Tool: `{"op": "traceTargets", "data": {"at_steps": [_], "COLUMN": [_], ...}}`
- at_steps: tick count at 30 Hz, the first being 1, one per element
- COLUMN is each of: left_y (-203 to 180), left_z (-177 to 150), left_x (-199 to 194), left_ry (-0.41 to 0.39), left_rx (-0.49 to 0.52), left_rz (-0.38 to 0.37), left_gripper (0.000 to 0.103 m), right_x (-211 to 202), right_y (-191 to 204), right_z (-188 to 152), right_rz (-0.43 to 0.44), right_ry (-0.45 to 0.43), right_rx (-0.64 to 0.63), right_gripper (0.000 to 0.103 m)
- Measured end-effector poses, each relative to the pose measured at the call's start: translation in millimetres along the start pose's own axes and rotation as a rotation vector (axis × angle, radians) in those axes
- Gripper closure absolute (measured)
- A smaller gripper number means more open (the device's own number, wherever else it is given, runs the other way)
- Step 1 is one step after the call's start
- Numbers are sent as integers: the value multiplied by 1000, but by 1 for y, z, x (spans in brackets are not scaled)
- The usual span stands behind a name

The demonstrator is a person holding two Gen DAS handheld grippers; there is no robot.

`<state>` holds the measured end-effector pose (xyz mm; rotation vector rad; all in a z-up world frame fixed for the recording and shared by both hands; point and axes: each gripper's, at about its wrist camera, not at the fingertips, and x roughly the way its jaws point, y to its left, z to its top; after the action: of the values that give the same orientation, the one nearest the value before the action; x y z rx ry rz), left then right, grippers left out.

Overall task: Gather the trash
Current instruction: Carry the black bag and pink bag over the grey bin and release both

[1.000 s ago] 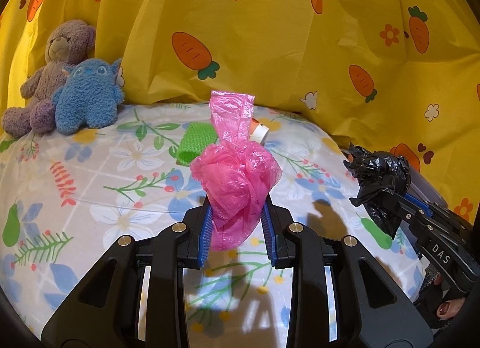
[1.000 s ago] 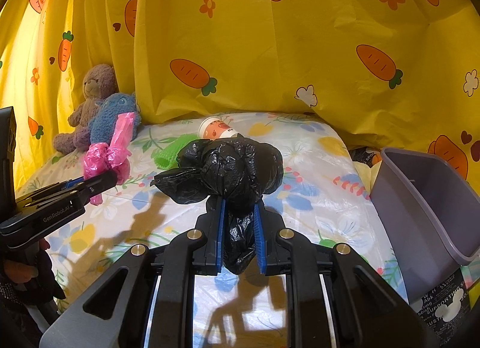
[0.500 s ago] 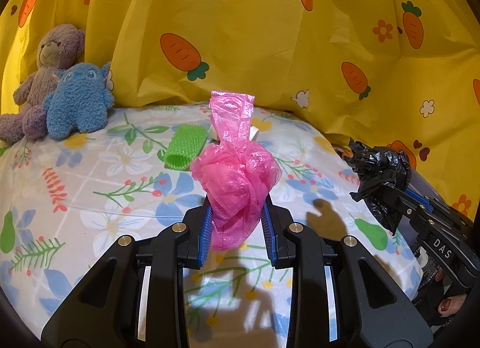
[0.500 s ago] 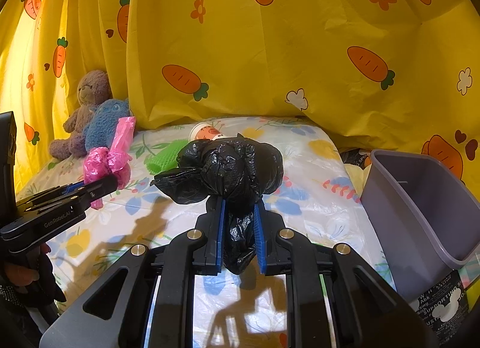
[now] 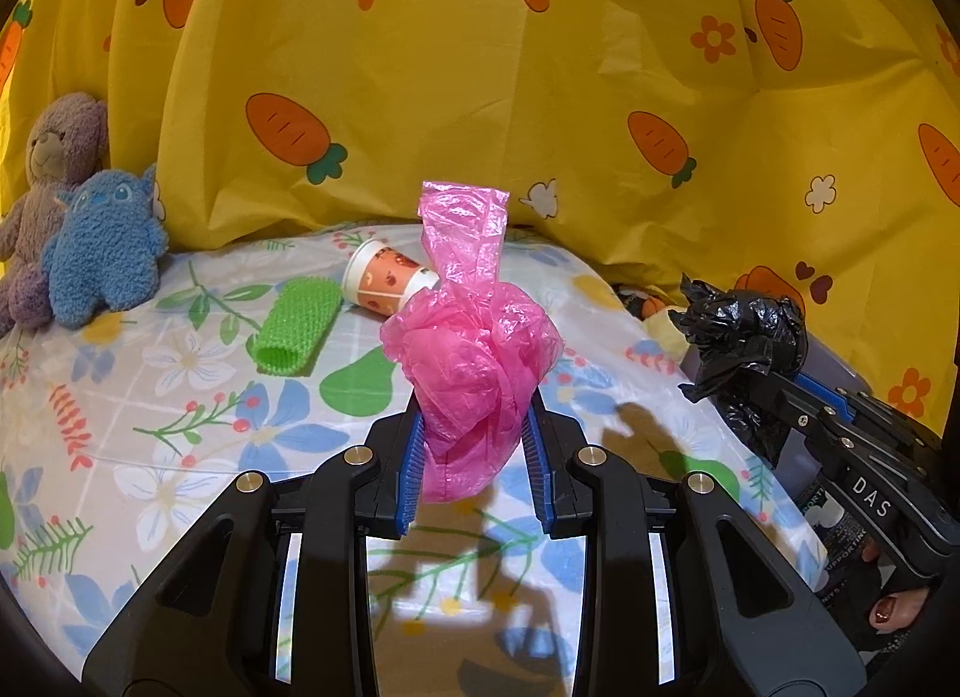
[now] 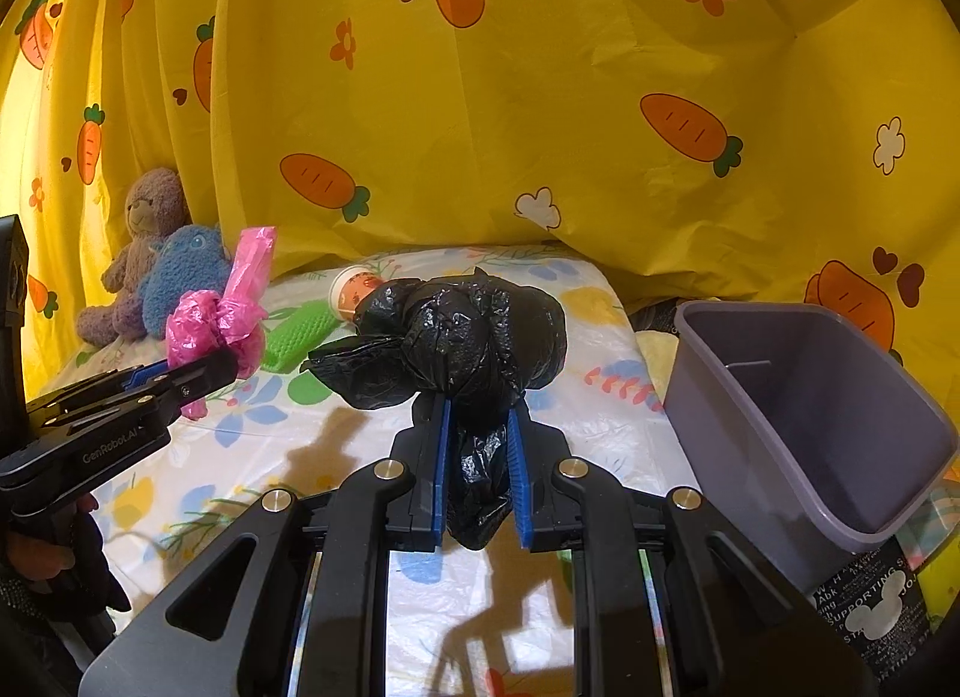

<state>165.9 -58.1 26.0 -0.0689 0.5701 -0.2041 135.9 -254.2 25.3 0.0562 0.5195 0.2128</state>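
My left gripper (image 5: pixel 474 445) is shut on a crumpled pink plastic bag (image 5: pixel 474 349) and holds it above the floral table. It also shows in the right wrist view (image 6: pixel 216 331). My right gripper (image 6: pixel 479 457) is shut on a crumpled black plastic bag (image 6: pixel 462 337), also in the left wrist view (image 5: pixel 744 337) at the right. A grey bin (image 6: pixel 804 415) stands open just right of the right gripper. A paper cup (image 5: pixel 390 280) lies on its side and a green mesh sleeve (image 5: pixel 297 325) lies beside it at the back of the table.
The table has a floral cloth (image 5: pixel 180 427). A purple teddy (image 5: pixel 54 175) and a blue plush toy (image 5: pixel 105 253) sit at the back left. A yellow carrot-print curtain (image 5: pixel 480 66) hangs behind everything.
Both grippers have shifted to the right with their bags. The bin is now closer and larger in the right wrist view. The cup has come out from behind the pink bag.
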Motion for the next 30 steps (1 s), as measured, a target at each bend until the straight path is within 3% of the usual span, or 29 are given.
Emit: {"op": "traceTargets", "data": {"at_steps": [8, 13, 16, 24, 30], "left_y": [-54, -105, -131, -184, -205], "left_z": [25, 41, 48, 52, 45], "left_x": [11, 20, 33, 70, 86], "left_ry": [-13, -14, 9, 116, 158], "left_rx": [89, 164, 176, 179, 191], "left_rz": [-76, -179, -254, -430, -478], "left_gripper": [75, 74, 74, 74, 74], "right_x": [-16, -33, -38, -39, -36], "right_y": [-42, -82, -108, -152, -166], "right_z": [14, 25, 29, 21, 13], "right_rz": [-84, -210, -285, -383, -410], "right_ry": [-48, -95, -101, -71, -49], "right_rx": [60, 107, 141, 212, 230], "right_gripper": [85, 85, 85, 85, 85]}}
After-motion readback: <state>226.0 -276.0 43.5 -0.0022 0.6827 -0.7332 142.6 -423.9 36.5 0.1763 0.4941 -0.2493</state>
